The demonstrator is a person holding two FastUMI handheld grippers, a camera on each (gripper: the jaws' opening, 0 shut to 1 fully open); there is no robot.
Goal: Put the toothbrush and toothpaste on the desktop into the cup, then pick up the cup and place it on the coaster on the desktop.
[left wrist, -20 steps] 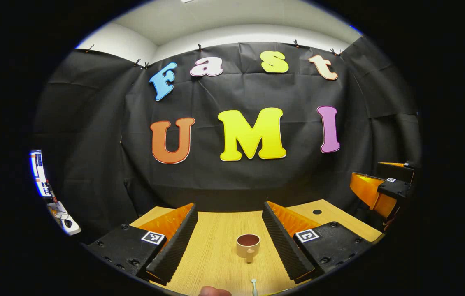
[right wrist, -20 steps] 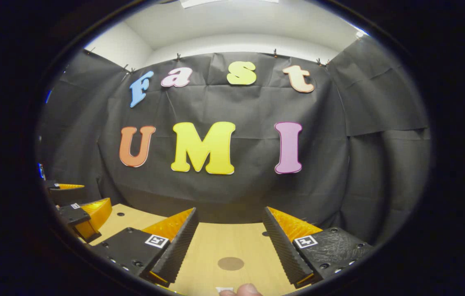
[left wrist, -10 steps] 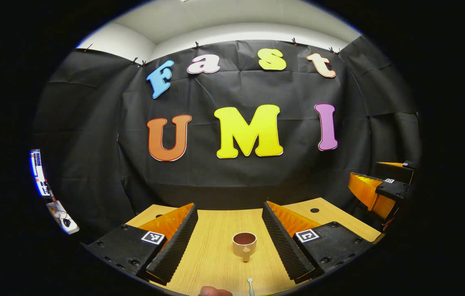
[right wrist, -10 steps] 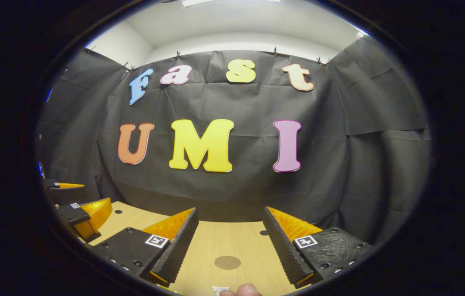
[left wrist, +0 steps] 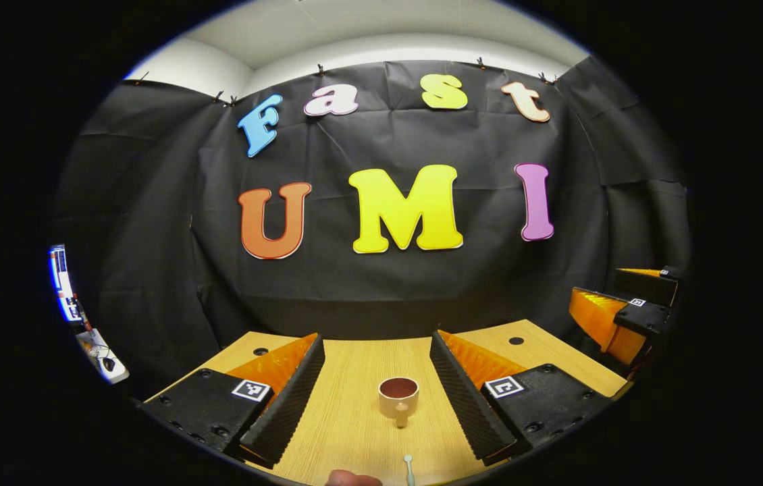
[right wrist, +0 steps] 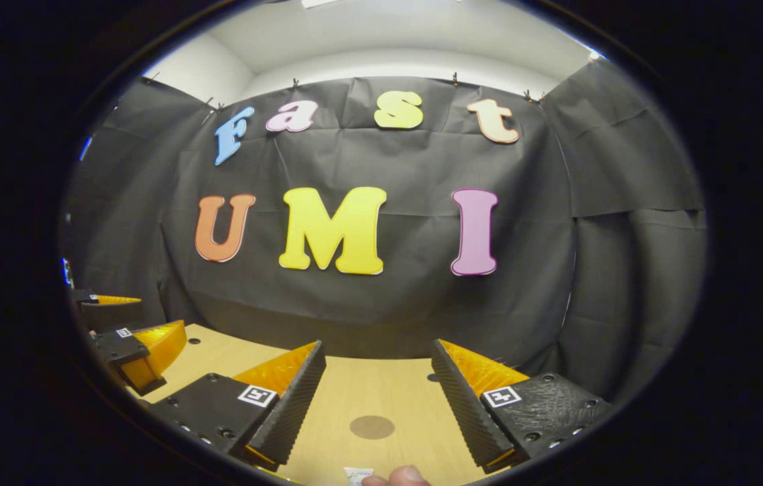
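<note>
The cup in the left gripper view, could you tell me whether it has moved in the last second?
No, the camera moved. The cup and the wall letters shifted together in the image, and the cup stands on the same part of the desktop.

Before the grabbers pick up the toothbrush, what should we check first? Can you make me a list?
1. Left gripper open, nothing held: ok.
2. Right gripper open, nothing held: ok.
3. Cup upright on the desktop, nothing inside: ok.
4. Coaster bare, ready for the cup: ok.
5. Toothbrush within easy grasp: cannot tell, just its tip shows at the bottom edge.
6. Toothpaste location: cannot tell.
</note>
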